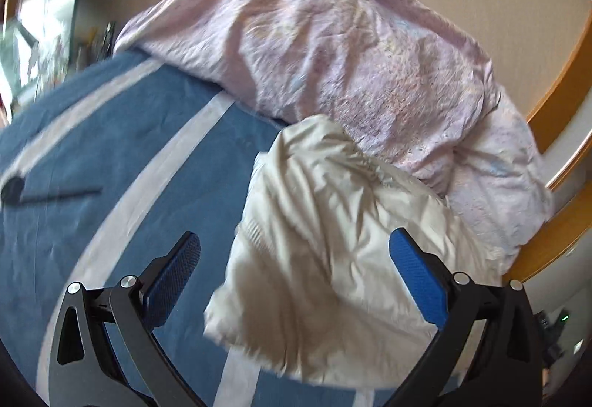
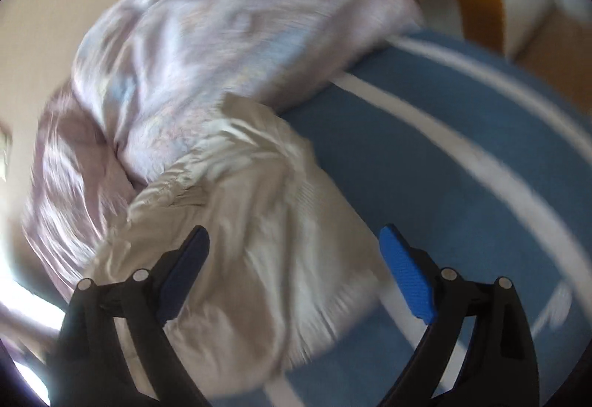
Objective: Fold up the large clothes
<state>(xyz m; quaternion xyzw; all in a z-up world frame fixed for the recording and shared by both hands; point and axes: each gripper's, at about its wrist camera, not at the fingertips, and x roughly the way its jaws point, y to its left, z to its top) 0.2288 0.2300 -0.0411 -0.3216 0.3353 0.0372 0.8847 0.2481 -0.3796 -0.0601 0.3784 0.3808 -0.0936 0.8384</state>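
A crumpled cream-white shiny jacket (image 1: 333,259) lies in a heap on a blue bed cover with white stripes (image 1: 111,148). My left gripper (image 1: 296,251) stands open above it, with blue pads wide apart and nothing pinched. In the right wrist view the same jacket (image 2: 251,240) lies below my right gripper (image 2: 296,248), whose jaws also stand wide and hold nothing. The cloth sits under the gap between the fingers in both views. The right wrist view is blurred by motion.
A bunched pale pink quilt (image 1: 333,55) lies behind the jacket, also seen as the pink quilt (image 2: 185,55). A wooden bed frame (image 1: 555,111) curves along the right. A dark slim object (image 1: 48,194) rests on the blue cover at the left. A window (image 1: 48,0) glows at the far left.
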